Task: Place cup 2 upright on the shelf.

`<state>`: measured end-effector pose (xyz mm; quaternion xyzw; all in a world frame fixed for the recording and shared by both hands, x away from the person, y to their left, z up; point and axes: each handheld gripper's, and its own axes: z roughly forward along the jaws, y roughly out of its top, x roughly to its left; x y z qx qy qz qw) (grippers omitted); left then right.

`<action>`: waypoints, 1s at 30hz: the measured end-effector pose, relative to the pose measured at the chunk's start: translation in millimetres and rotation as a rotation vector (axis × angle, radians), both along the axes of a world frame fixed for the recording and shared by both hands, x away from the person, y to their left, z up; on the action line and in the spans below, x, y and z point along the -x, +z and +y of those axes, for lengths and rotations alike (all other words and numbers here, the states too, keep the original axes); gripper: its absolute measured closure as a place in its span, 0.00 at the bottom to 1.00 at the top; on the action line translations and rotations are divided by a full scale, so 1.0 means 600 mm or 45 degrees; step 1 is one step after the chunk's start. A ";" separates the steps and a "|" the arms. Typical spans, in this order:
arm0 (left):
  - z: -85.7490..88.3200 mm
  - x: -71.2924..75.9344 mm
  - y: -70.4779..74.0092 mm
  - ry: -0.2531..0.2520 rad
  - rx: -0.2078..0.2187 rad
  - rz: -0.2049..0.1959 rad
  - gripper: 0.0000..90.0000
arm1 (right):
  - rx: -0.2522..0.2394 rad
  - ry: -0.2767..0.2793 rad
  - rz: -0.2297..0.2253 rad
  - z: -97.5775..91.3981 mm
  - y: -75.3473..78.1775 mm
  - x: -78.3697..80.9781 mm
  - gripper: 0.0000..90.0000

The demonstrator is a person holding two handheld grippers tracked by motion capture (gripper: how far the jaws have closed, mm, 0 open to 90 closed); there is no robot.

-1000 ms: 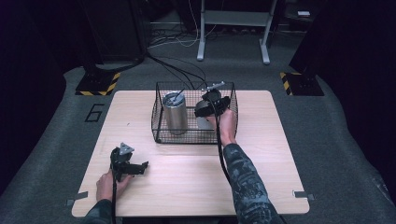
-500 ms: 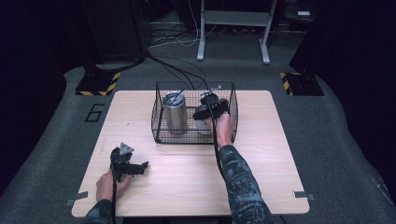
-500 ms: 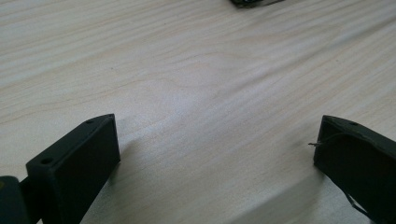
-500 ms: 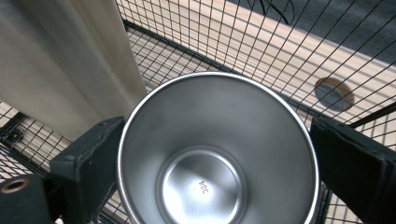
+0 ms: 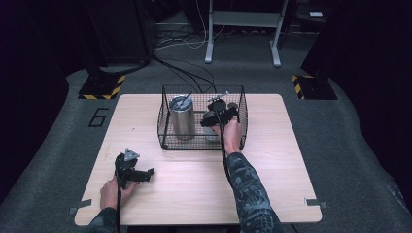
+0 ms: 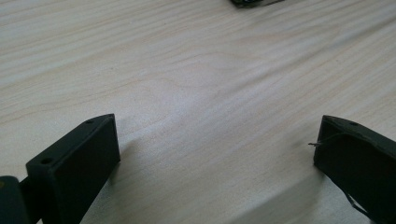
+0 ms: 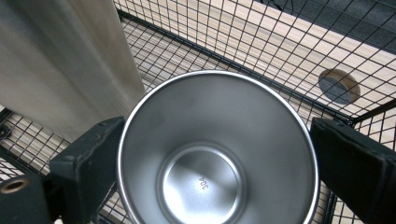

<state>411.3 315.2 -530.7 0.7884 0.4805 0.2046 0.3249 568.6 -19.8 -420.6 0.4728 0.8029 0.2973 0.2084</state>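
Note:
A black wire basket stands at the back middle of the wooden table. A tall steel tumbler with a lid stands in the basket's left half. My right gripper reaches down into the right half. In the right gripper view its jaws press both sides of the rim of an empty steel cup, with the tumbler wall close on the left. My left gripper rests on the table near the front left, jaws wide apart over bare wood.
A round hole in the tabletop lies just beyond the basket's far wall. Tape marks sit at the table's front corners. Cables run over the floor behind the table. Open wood lies in front of the basket.
My right gripper has moved down and slightly left inside the basket with the cup. The left gripper has stayed put.

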 end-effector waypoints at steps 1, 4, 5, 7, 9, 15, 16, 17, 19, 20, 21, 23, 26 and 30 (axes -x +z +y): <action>0.000 0.000 0.000 0.003 0.003 0.001 0.00 | -0.009 -0.008 0.001 -0.001 -0.001 0.002 0.06; 0.000 0.000 0.000 0.000 0.000 0.000 0.00 | -0.023 -0.007 0.002 -0.003 -0.006 0.005 0.06; 0.000 0.000 0.000 0.002 0.001 0.000 0.00 | -0.023 -0.004 0.001 -0.003 -0.006 0.006 0.06; 0.000 0.000 0.000 0.001 -0.001 0.000 0.00 | -0.005 0.006 0.007 -0.001 -0.004 0.006 0.06; 0.000 0.000 0.000 0.001 -0.001 0.000 0.00 | 0.001 0.005 0.008 -0.001 -0.004 0.006 0.06; 0.000 0.000 0.000 0.005 0.004 0.000 0.00 | 0.011 0.021 0.011 -0.001 -0.003 0.005 0.05; 0.000 0.000 0.000 0.002 0.000 -0.001 0.00 | 0.011 0.019 0.020 -0.001 -0.002 0.006 0.05; 0.000 0.000 0.000 0.005 0.004 0.000 0.00 | 0.012 0.022 0.012 -0.001 -0.001 0.006 0.05; 0.000 0.000 0.000 0.003 0.001 -0.001 0.00 | 0.008 0.022 0.014 -0.003 0.002 0.007 0.02; 0.000 0.000 0.000 0.003 0.001 0.000 0.00 | 0.018 0.020 0.005 -0.004 0.004 0.008 0.02; -0.001 0.000 0.000 0.007 0.005 -0.003 0.00 | 0.022 0.025 -0.004 -0.005 0.005 0.009 0.01; -0.001 0.000 -0.001 0.013 0.012 -0.006 0.00 | 0.024 0.025 0.004 -0.006 0.011 0.012 0.00; -0.001 0.000 -0.001 0.010 0.010 -0.005 0.00 | 0.000 0.038 -0.010 -0.011 0.024 0.019 0.00; -0.002 0.000 -0.001 0.018 0.019 -0.009 0.00 | -0.024 0.079 -0.028 -0.018 0.046 0.035 0.00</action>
